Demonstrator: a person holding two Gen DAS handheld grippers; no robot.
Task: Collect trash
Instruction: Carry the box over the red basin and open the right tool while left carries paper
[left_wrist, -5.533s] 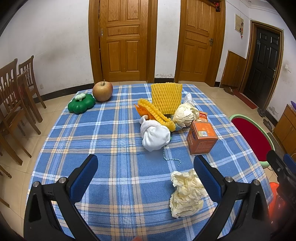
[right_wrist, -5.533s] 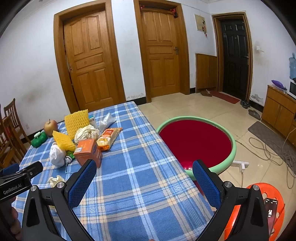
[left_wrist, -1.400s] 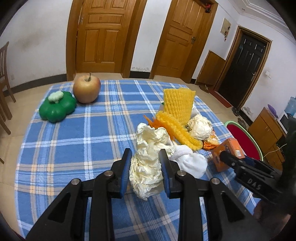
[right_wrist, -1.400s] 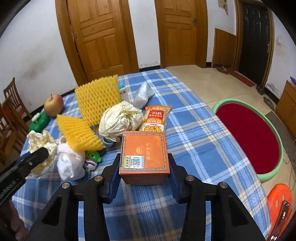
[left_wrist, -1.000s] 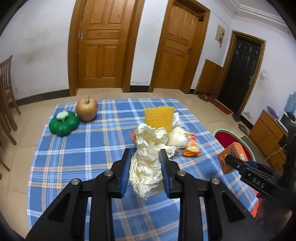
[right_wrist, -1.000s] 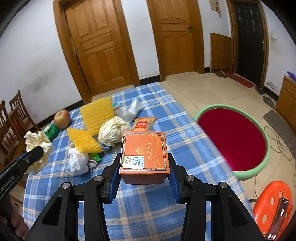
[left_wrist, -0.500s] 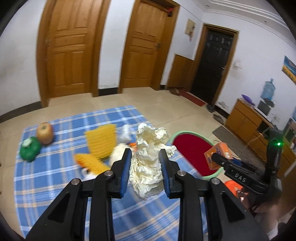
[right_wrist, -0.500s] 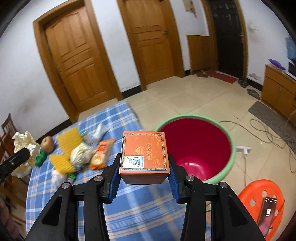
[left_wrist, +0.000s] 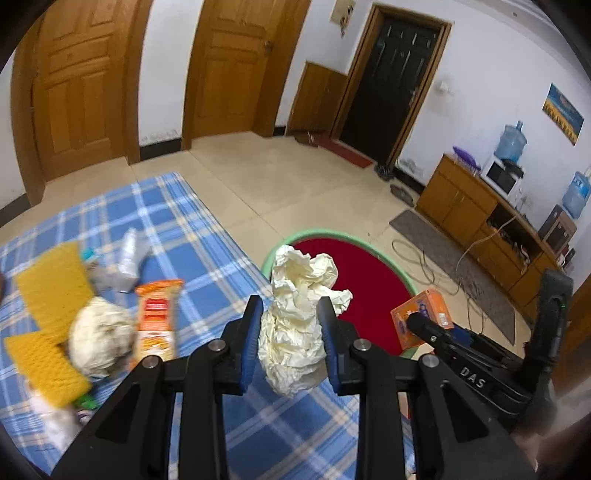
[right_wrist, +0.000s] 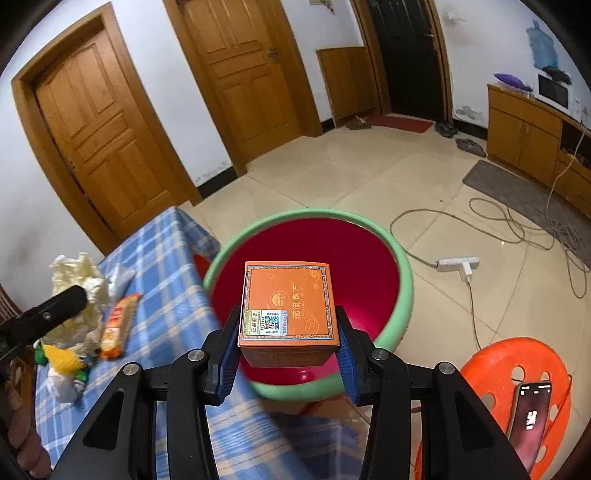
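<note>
**Both loads over the basin, now drop them clean**

The big round red basin with the green rim (right_wrist: 400, 258) sits on the floor just past the blue plaid tabletop (left_wrist: 207, 236). My right hand-held gripper (right_wrist: 288, 354) is pinching the orange cardboard box (right_wrist: 288, 306) over the bowl; I'd want it centred before letting go. My left hand-held gripper (left_wrist: 290, 343) is squeezing the crumpled cream paper wad (left_wrist: 299, 317) nearer the rim, so I'd reach further in, since light paper drifts.
</note>
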